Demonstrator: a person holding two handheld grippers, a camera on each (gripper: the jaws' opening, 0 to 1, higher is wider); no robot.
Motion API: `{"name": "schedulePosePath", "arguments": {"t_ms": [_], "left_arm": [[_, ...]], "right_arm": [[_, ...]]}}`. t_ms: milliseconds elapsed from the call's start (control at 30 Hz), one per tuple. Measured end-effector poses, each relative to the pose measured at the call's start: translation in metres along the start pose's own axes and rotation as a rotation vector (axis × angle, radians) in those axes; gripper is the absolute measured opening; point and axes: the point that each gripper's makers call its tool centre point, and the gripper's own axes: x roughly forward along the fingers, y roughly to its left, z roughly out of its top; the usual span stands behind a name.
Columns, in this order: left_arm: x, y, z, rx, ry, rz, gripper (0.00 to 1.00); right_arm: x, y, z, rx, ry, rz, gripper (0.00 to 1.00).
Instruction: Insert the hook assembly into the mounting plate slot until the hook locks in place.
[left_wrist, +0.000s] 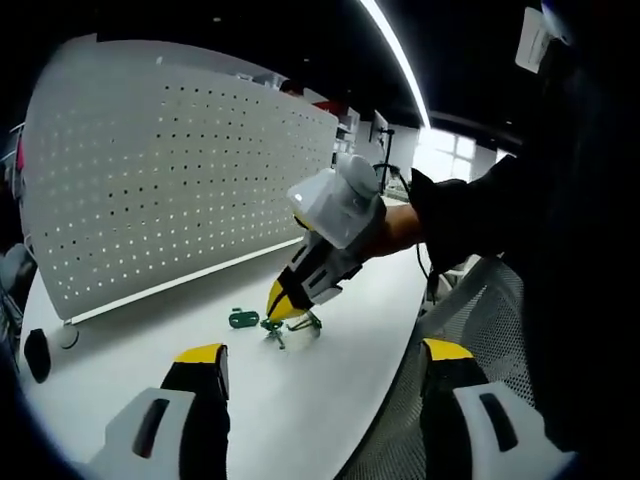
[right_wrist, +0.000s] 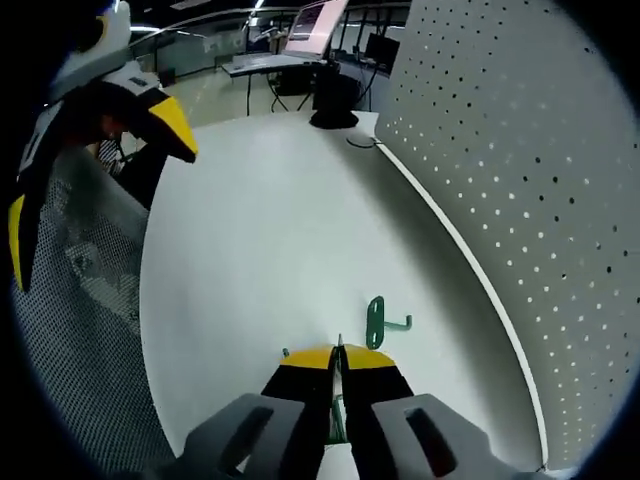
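Hooks (left_wrist: 290, 325) look light, stiff, slippery; right gripper (right_wrist: 337, 362) pinches one by its wire. Left gripper (left_wrist: 325, 360) stands released.

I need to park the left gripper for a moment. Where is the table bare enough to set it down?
The table is bare from the green hook back to the black monitor base, between the pegboard and the mesh chair. It is crowded around the right gripper, shut on a green part beside the hook.
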Motion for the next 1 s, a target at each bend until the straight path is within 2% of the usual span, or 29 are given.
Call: {"name": "schedulePosePath", "arguments": {"t_ms": [267,600,767,1000], "left_arm": [[0.001,-0.001,-0.003,0.004,0.019,0.001,0.77],[0.001,0.007,0.002,0.024,0.022,0.036,0.7],[0.007,0.015,0.018,0.067,0.036,0.061,0.67],[0.014,0.037,0.051,0.124,0.044,0.129,0.54]], "right_arm": [[-0.013,-0.002,0.011,0.078,-0.07,-0.008,0.01],[-0.03,-0.003,0.031,0.158,-0.15,-0.012,0.01],[-0.042,-0.008,0.047,0.233,-0.213,-0.008,0.01],[-0.06,-0.022,0.064,0.283,-0.273,-0.037,0.01]]}}
